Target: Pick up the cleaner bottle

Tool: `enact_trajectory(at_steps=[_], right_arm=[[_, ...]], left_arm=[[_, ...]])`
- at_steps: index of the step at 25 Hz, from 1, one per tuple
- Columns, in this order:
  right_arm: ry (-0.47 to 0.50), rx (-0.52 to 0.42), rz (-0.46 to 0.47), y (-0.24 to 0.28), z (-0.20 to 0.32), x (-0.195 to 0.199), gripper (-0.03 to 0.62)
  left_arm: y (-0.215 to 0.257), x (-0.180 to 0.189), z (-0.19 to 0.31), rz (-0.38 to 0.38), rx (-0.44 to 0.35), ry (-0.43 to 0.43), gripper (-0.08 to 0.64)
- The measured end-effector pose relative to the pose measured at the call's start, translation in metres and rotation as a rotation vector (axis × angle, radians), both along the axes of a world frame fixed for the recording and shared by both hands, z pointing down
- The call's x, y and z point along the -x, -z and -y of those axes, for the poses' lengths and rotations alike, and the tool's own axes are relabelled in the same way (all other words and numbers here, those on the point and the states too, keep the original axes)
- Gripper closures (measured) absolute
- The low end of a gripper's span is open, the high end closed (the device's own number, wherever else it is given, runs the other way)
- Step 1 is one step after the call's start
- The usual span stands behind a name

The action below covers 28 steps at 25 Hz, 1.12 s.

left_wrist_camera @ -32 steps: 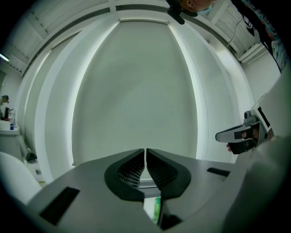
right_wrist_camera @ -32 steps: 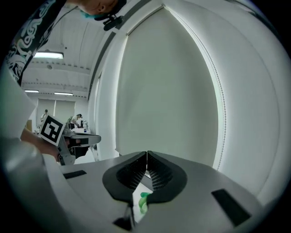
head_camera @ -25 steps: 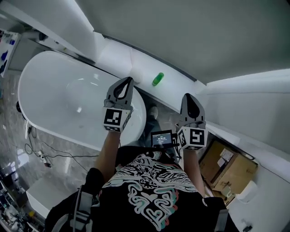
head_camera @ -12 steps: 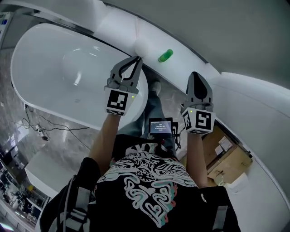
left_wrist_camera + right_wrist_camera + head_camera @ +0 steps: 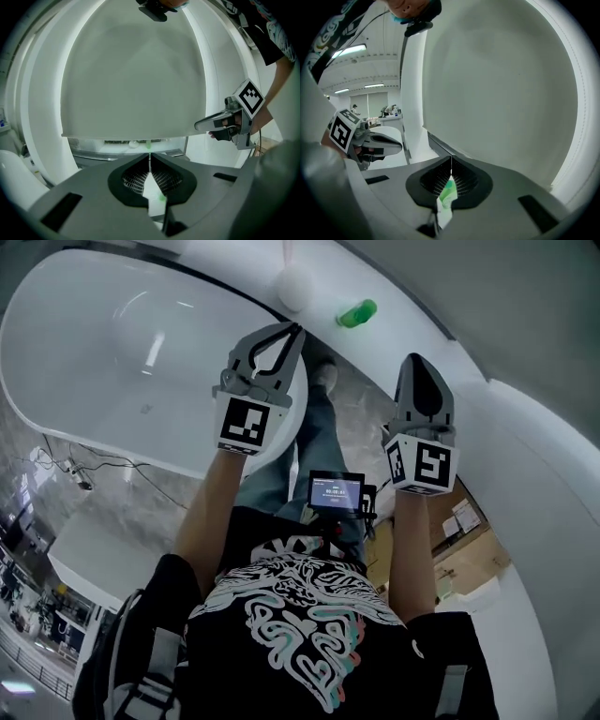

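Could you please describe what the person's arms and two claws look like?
Both the grey plastic left claw and the matching right claw have two curved, pointed jaws lined with dark mesh-textured pads. Each carries a white cube with black square markers. The forearms are bare; the person wears a black short-sleeved T-shirt with a white and teal pattern.

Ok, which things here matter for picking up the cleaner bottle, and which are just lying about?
For the job: bottle; left gripper and right gripper, jaws shut, both short of it.

Not part of it: bathtub, cardboard box, floor cables, small screen.
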State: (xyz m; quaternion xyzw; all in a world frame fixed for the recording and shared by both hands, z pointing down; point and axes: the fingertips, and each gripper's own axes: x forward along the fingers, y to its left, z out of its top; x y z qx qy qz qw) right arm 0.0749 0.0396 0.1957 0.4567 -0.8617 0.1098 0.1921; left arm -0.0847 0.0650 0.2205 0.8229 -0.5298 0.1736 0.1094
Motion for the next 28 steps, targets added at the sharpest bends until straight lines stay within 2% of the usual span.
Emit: enact_trajectory(at_steps=[5,10,17,22,28], right_arm=[[-0.001,0.012,-0.005,-0.026,0.002,-0.001,0.565],[0.008,0.031,0.002,-0.050,0.006,0.001,0.565],[0.007,0.044,-0.002,-0.083,0.013,0.000,0.565],[0.004,0.060,-0.001,-0.102,0.015,-0.003,0.565],[0.012,0.082,-0.002,-0.120,0.011,-0.006,0.565]], left_arm=[[-0.017,-0.003,-0.002,0.051,-0.032,-0.032,0.535],[-0.038,-0.004,-0.004,0.085,-0.015,-0.038,0.535],[-0.072,-0.008,0.001,0.093,0.006,-0.045,0.535],[-0.106,-0.015,0.003,0.080,0.045,-0.017,0.535],[-0.127,-0.030,0.007,0.070,0.054,-0.039,0.535]])
